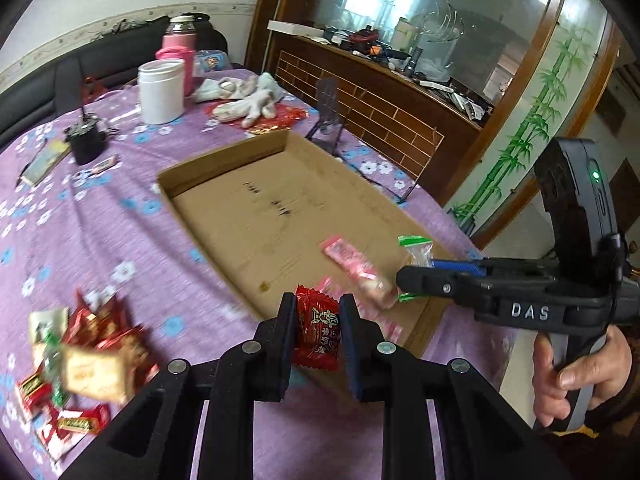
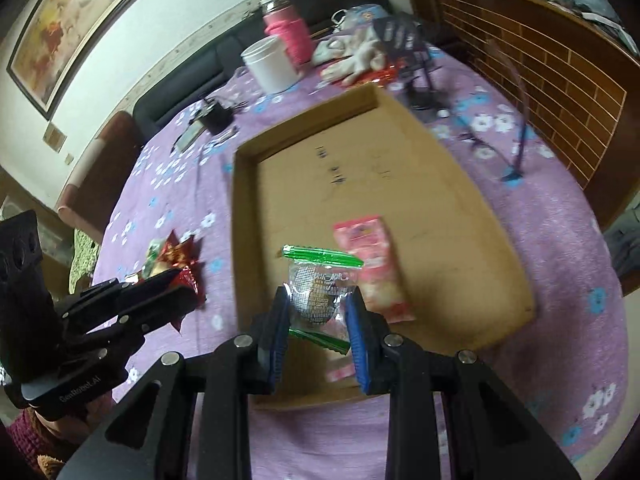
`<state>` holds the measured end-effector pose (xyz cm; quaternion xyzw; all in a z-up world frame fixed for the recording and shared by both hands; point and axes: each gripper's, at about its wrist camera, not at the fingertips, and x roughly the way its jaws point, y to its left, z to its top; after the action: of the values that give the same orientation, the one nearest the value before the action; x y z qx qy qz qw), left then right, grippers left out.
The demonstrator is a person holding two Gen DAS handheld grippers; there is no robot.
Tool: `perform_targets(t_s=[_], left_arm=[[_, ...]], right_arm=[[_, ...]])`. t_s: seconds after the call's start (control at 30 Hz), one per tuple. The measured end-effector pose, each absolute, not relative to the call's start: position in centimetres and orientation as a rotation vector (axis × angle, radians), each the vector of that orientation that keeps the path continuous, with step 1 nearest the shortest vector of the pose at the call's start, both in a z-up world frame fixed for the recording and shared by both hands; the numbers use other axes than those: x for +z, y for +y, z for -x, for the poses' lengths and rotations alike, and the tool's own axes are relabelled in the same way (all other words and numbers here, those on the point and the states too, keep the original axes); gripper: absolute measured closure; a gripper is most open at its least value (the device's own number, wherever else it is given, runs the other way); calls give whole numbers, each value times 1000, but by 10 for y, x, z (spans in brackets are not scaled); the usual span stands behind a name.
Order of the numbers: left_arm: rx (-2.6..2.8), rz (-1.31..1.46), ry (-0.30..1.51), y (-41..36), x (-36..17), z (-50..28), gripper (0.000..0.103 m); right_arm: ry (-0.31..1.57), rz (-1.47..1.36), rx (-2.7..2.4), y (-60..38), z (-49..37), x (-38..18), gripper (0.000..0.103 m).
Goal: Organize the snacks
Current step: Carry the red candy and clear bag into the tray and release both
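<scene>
My left gripper (image 1: 317,316) is shut on a red candy packet (image 1: 317,330), held above the near edge of the shallow cardboard box (image 1: 224,168). My right gripper (image 2: 320,304) is shut on a clear packet with green ends (image 2: 320,288), held over the near part of the box (image 2: 460,184). A pink snack packet (image 2: 372,264) lies in the box; it also shows in the left wrist view (image 1: 356,266). A pile of loose red and cream snacks (image 1: 80,352) lies on the purple cloth left of the box. The right gripper shows in the left wrist view (image 1: 408,276), the left gripper in the right wrist view (image 2: 188,292).
A white jar (image 1: 161,90), a pink flask (image 1: 180,46), white gloves (image 1: 244,100), a small black device (image 1: 86,140) and a wire stand (image 1: 328,112) stand at the table's far side. A wooden cabinet (image 1: 380,100) runs along the right.
</scene>
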<state>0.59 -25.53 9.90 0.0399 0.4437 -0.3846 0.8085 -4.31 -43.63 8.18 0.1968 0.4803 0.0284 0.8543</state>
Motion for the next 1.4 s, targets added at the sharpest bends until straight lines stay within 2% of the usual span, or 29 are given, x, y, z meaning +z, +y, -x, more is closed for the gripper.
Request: perform_targets(t_s=[0.43,1.1,1.4], left_arm=[[-791,-101,1000,-313,74,-41,82],[-666,-58,1069,-322,45,-65,82],[-656,-44,1079,-323,45,-63,81]], right_arm=[[1060,-331,22,-467,3,68,76],[1152,-293,101,-459,-63,34,76],[1160,-274,102,-455,-67,33,71]])
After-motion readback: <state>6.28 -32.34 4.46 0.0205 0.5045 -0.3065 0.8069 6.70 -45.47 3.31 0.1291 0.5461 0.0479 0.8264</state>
